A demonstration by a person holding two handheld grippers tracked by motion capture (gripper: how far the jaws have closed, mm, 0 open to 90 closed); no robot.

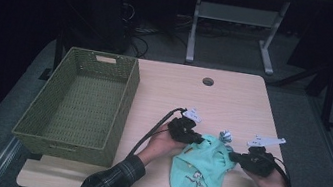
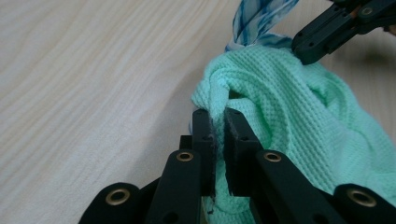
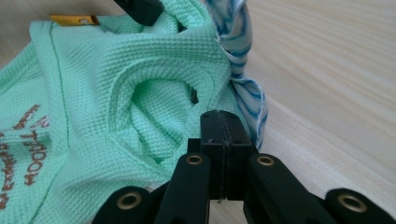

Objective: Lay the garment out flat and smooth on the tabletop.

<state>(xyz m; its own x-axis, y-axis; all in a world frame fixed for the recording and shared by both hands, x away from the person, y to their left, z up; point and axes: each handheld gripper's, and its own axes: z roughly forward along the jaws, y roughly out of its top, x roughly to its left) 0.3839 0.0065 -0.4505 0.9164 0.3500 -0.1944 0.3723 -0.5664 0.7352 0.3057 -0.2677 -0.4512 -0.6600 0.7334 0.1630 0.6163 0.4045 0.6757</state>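
Item: we list one mint-green waffle-knit garment (image 1: pixel 200 172) with brown printed lettering, lying on the table (image 1: pixel 234 99) between the two grippers. Our left gripper (image 2: pixel 218 122) has its jaws clamped on a fold of the garment's edge. Our right gripper (image 3: pixel 220 125) has its jaws pressed together at the rim of an armhole opening; whether fabric sits between them we cannot tell. Just beyond both tips: a blue-and-white striped cloth (image 3: pixel 238 42). Well off the left gripper's outer side: a green woven basket (image 1: pixel 83 100).
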